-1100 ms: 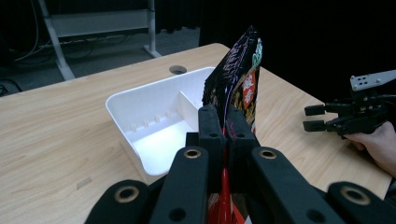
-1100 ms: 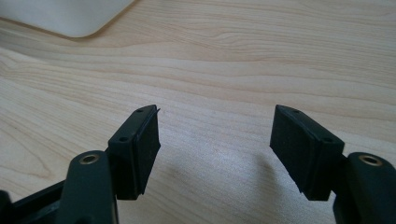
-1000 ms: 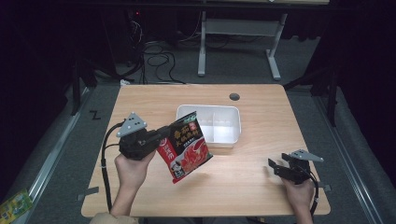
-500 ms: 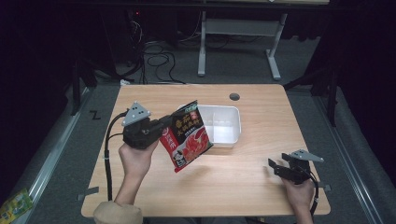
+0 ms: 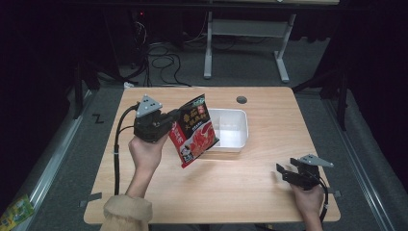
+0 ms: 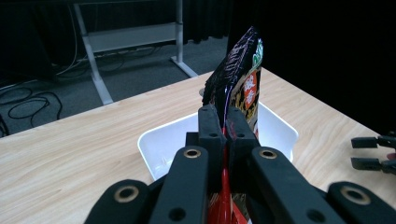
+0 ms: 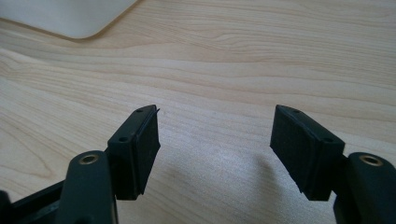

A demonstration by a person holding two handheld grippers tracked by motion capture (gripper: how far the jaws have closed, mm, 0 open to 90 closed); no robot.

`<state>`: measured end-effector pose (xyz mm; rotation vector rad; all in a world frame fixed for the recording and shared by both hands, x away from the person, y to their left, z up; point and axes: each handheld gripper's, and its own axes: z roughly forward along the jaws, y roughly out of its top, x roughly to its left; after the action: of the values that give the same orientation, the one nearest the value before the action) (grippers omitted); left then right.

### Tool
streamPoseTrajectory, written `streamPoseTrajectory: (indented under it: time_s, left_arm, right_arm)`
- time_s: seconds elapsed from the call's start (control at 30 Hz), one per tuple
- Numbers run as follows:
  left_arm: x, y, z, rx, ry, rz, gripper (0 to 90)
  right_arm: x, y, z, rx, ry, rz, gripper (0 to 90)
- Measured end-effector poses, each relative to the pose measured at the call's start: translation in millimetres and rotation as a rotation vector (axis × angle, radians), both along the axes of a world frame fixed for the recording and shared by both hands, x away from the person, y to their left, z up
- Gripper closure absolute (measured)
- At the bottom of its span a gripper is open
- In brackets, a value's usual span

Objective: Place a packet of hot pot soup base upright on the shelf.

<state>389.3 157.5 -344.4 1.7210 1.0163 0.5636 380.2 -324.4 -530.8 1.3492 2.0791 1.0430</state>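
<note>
- Left gripper (image 5: 169,126): jaws pressed together on the edge of the red snack packet (image 5: 193,131); in the left gripper view the gripper (image 6: 223,122) shows both pads flat against the packet (image 6: 243,84), which stands upright between them.
- Packet is held off the table (image 5: 269,178), tilted, its lower corner hanging over bare wood just in front of the white tray (image 5: 235,130); its upper part overlaps the tray's left half in the high view.
- Tray sits mid-table, well clear of all four table edges. Its right and far rims are free; the near-left corner is covered by the packet.
- Right gripper (image 5: 284,173): jaws spread wide, nothing between them, low over the table near the front right corner. In the right gripper view the gripper (image 7: 215,149) hovers over plain wood, with a tray corner (image 7: 70,18) at top left.
- Open wood lies between tray and right gripper, also right of the tray and along the front edge.
- Round hole (image 5: 241,99) near the far edge, behind the tray.
- Hard to make out: packet print too small to read; tray floor partly hidden in both views; packet's bottom cut off behind the jaws in the left gripper view.
- Surroundings beyond the table are dark; cables (image 5: 163,57) and a desk frame (image 5: 240,48) on the floor.
</note>
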Motion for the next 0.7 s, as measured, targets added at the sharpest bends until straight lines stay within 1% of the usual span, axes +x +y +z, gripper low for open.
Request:
streamPoseTrajectory:
  time_s: [0.23, 0.4, 0.57, 0.7]
  left_arm:
    - [8.7, -4.3, 1.9, 0.009, -0.003, 0.028, 88.3]
    - [14.7, -7.7, 4.4, 0.018, -0.016, 0.043, 88.3]
    - [21.1, -13.6, 0.8, 0.023, -0.023, 0.057, 88.3]
    - [27.8, -16.7, -1.8, 0.025, -0.021, 0.067, 88.3]
  right_arm:
    - [-0.3, -0.7, 0.1, 0.008, -0.001, -0.003, 33.3]
    - [-0.6, -0.4, 0.2, 0.008, -0.003, -0.002, 33.3]
    - [-0.5, -0.9, 0.2, 0.008, -0.005, -0.001, 33.3]
    - [-0.6, -1.0, 0.2, 0.009, -0.004, -0.001, 33.3]
